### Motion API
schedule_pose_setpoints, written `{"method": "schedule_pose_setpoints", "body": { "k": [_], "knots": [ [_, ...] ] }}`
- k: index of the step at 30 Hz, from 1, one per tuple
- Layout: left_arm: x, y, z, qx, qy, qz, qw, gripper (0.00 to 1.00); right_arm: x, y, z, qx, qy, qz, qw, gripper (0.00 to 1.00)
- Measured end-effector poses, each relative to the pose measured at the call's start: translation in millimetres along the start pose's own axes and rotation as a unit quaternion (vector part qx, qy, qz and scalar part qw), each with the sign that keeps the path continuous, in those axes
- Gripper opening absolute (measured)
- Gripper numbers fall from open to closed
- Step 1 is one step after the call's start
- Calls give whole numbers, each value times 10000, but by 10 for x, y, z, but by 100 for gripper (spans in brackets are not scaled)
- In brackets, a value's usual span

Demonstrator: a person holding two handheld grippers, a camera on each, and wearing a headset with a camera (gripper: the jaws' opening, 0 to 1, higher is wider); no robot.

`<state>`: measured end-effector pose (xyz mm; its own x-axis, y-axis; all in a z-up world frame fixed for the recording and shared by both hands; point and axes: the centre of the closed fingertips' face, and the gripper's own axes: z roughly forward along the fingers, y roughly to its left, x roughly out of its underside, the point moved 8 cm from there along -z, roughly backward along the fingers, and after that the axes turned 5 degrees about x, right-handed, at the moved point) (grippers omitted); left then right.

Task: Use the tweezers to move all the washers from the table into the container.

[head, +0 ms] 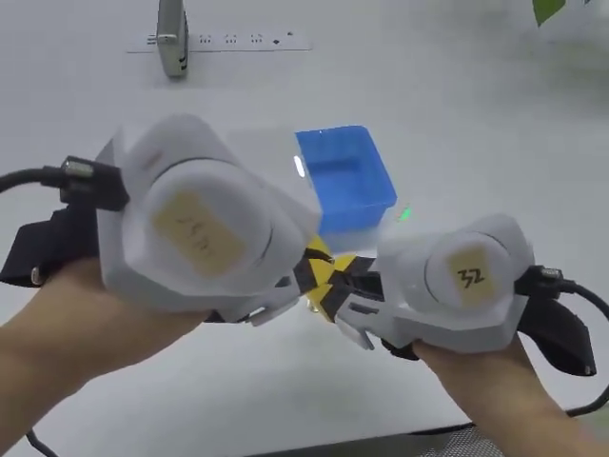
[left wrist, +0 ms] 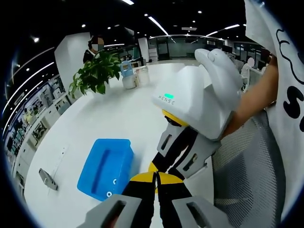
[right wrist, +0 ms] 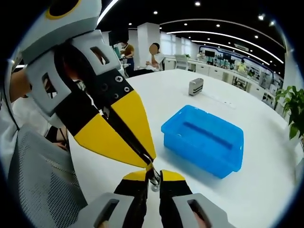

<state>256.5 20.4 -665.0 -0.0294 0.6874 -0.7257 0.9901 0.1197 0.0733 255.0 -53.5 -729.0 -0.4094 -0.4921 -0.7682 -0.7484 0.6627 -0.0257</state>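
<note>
Nearest, low over the table's front edge: left gripper [left wrist: 156, 176] and right gripper [right wrist: 153, 175] meet tip to tip, left pointing right, right pointing left. Left jaws together, yellow tips touching; anything thin pinched between them, cannot tell. Right jaws nearly closed on a small bright metal piece, probably the end of the tweezers [right wrist: 154, 181]; its long axis is hidden, too little of it shows. The left tips come down right onto that piece, so this reads as a handover or a regrip, judged only. Just beyond the meeting point: blue container [head: 347, 181], on the white table [head: 457, 114], long side running roughly away from the person. It lies ahead-left of the left gripper and ahead-right of the right gripper, both tips about equally near. Two small pale rings [left wrist: 114, 181] at its near end, probably washers. Far edge: power strip [head: 219, 41].
</note>
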Motion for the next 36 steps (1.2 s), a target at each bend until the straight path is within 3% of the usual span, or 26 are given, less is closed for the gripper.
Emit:
{"method": "schedule_pose_setpoints", "body": {
  "k": [8,15,20,25,32,36],
  "knots": [
    [-60,22,-81,-53,-70,26,10000,0,-84,-20,-54,60,-78,-72,9999,4],
    [-204,79,-185,-199,-225,202,9993,0,-249,-98,-144,170,-253,-143,9994,4],
    [-372,231,-280,-485,-482,408,9968,0,-473,-244,-196,355,-510,-247,9978,4],
    [-452,379,-297,-695,-592,561,9942,0,-645,-411,-175,540,-688,-370,9955,4],
    [-398,565,-224,-910,-688,493,9922,0,-697,-550,-31,685,-733,-432,9940,4],
    [-323,629,-149,-949,-723,280,9925,0,-650,-596,79,716,-636,-461,9943,4]
  ]
}}
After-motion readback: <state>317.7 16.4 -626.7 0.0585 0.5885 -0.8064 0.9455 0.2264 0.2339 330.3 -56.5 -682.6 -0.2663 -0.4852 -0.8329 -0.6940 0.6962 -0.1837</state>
